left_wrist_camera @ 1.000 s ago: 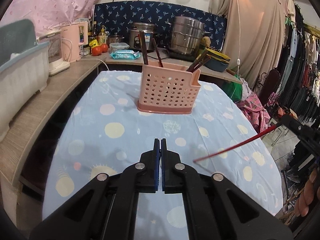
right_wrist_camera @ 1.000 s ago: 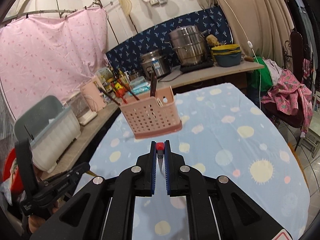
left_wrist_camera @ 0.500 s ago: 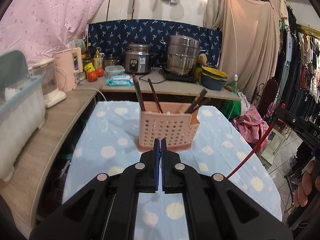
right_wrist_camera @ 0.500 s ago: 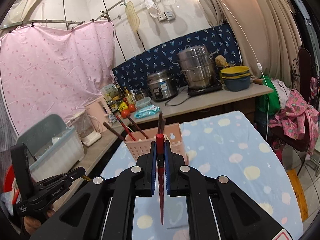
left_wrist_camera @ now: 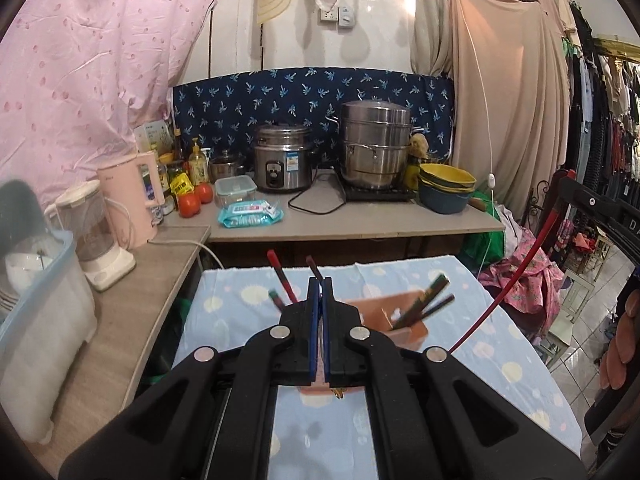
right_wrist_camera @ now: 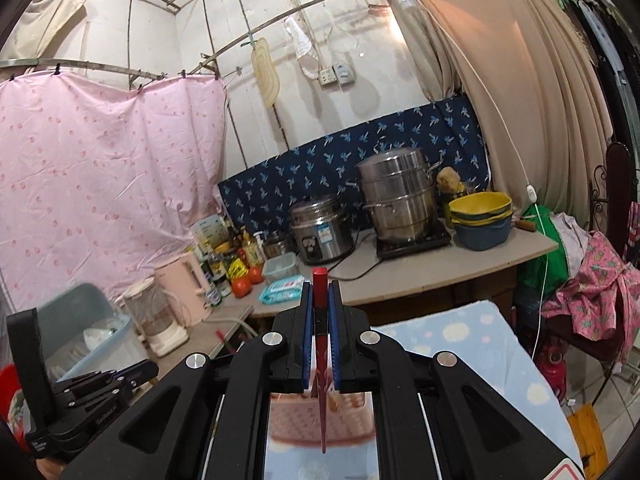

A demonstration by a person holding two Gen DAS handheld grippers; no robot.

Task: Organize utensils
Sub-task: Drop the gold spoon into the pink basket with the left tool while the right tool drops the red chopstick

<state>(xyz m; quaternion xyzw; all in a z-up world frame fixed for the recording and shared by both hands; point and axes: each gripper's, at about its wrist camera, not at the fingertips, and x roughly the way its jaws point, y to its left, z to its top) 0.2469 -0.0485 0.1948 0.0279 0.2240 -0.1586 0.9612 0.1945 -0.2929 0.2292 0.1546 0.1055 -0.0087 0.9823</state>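
A long, thin red chopstick (right_wrist_camera: 320, 360) is pinched between the blue-padded fingers of the right claw (right_wrist_camera: 320, 300), its square top poking above the fingertips and its tapered end pointing down over the pink perforated plastic utensil basket (right_wrist_camera: 320, 420), which sits blurred just below that claw. From the left wrist view the same chopstick (left_wrist_camera: 508, 284) slants down to the right of the left claw (left_wrist_camera: 319, 300), whose fingers are pressed together with nothing between them. The basket (left_wrist_camera: 400, 320), directly beyond that claw, holds several dark and red chopsticks (left_wrist_camera: 424, 300) and stands on the surface under a pale blue spotted cloth (left_wrist_camera: 500, 360).
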